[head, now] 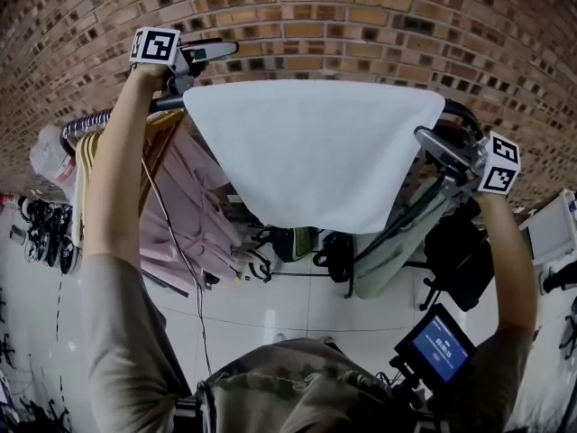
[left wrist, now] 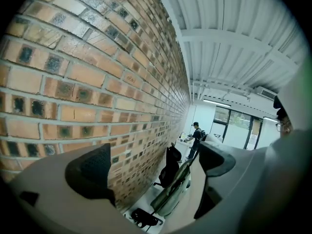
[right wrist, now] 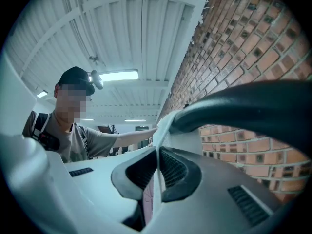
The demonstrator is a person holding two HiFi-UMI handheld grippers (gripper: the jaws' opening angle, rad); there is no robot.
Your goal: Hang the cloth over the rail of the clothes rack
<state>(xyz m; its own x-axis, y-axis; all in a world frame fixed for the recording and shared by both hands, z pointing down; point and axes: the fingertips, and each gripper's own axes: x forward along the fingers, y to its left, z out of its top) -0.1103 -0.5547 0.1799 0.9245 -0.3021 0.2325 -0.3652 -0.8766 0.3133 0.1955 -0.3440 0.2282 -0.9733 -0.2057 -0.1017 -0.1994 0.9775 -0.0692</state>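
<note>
White cloth [head: 311,152] lies draped across the rail [head: 90,123] of the clothes rack, its lower edge hanging to a rounded point. Left gripper [head: 225,50] sits by the cloth's left top corner, jaws spread and nothing between them. Right gripper [head: 425,138] is at the right top corner, jaws pinching a thin edge of cloth.

Judgement: level the pinched corner with the left one, check the drape looks balanced on both sides of the rail, then let go.

No containers in view. Pink garment [head: 194,197] hangs below the rail's left end.
</note>
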